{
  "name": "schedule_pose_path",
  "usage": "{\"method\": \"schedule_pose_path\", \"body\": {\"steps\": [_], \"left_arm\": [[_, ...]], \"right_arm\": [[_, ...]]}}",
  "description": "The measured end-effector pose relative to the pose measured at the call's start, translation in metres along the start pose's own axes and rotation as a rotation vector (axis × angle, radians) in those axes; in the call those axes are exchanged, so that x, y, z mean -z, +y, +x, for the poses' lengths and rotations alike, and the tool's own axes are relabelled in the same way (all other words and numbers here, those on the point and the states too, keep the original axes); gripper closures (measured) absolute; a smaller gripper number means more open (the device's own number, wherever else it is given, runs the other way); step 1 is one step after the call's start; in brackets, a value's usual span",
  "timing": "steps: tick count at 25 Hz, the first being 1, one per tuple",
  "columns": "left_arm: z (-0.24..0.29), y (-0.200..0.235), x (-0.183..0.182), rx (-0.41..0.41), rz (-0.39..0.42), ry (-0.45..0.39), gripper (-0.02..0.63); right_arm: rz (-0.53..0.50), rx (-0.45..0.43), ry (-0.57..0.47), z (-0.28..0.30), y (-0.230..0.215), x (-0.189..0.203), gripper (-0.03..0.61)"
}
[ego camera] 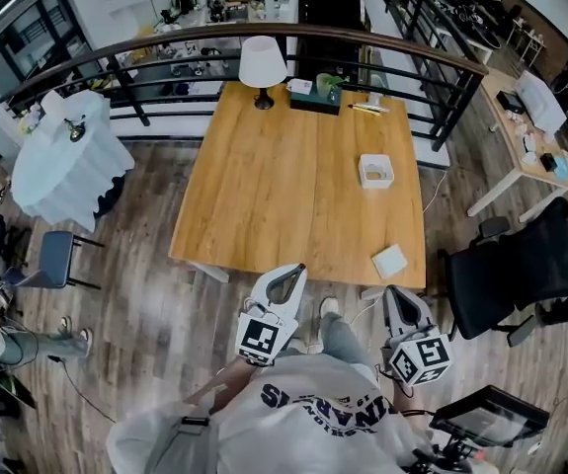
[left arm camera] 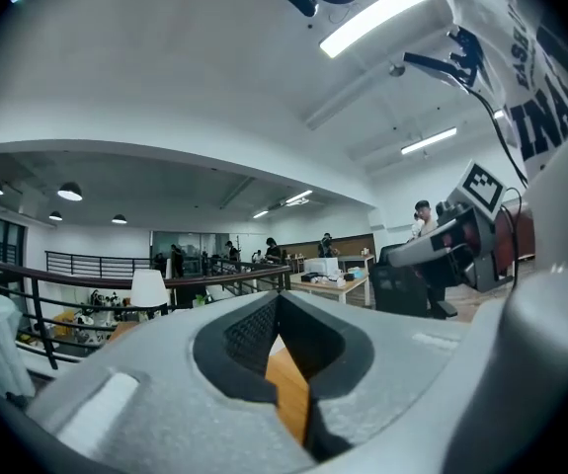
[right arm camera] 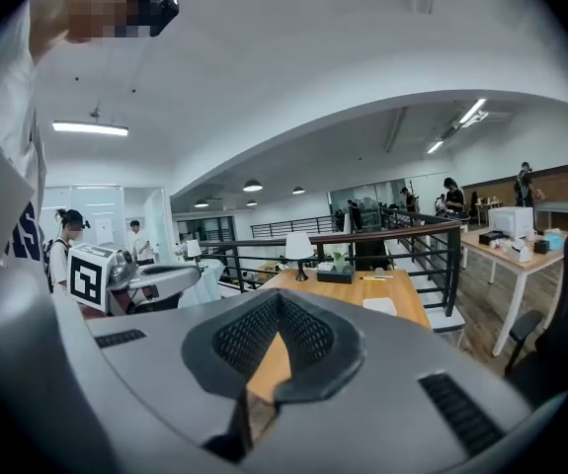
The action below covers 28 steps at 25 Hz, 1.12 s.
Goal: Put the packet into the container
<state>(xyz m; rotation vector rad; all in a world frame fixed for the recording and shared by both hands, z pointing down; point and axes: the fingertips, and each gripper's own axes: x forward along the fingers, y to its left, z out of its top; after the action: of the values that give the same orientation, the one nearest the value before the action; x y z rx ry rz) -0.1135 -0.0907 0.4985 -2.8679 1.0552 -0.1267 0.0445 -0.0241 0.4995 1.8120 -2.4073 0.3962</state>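
On the wooden table (ego camera: 284, 186), a flat white square packet (ego camera: 389, 262) lies near the front right corner. A small white open container (ego camera: 375, 171) with something tan inside stands further back on the right side. Both grippers hang short of the table's front edge, close to the person's chest. My left gripper (ego camera: 297, 270) points at the front edge, jaws together with nothing between them (left arm camera: 279, 299). My right gripper (ego camera: 393, 293) is below the packet's corner, also shut and empty (right arm camera: 279, 300).
A white-shaded lamp (ego camera: 262, 67), a dark box (ego camera: 315, 98) and pens (ego camera: 367, 108) stand along the table's far edge, by a black railing (ego camera: 145, 62). A black office chair (ego camera: 526, 265) is right of the table; a round white-clothed table (ego camera: 66, 161) is left.
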Motion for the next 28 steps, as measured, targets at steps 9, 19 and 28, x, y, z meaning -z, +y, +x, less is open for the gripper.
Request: {"method": "schedule_pose_path", "body": {"steps": [9, 19, 28], "left_arm": [[0.031, 0.027, 0.018, -0.133, -0.053, 0.094, 0.609], [0.123, 0.038, -0.014, -0.153, 0.002, 0.049, 0.609], [0.189, 0.057, -0.016, -0.186, -0.102, 0.060, 0.609]], "right_arm": [[-0.072, -0.111, -0.036, 0.070, -0.043, -0.035, 0.571], [-0.024, -0.151, -0.047, 0.126, -0.119, -0.050, 0.571], [-0.018, -0.151, -0.068, 0.163, -0.185, -0.065, 0.570]]}}
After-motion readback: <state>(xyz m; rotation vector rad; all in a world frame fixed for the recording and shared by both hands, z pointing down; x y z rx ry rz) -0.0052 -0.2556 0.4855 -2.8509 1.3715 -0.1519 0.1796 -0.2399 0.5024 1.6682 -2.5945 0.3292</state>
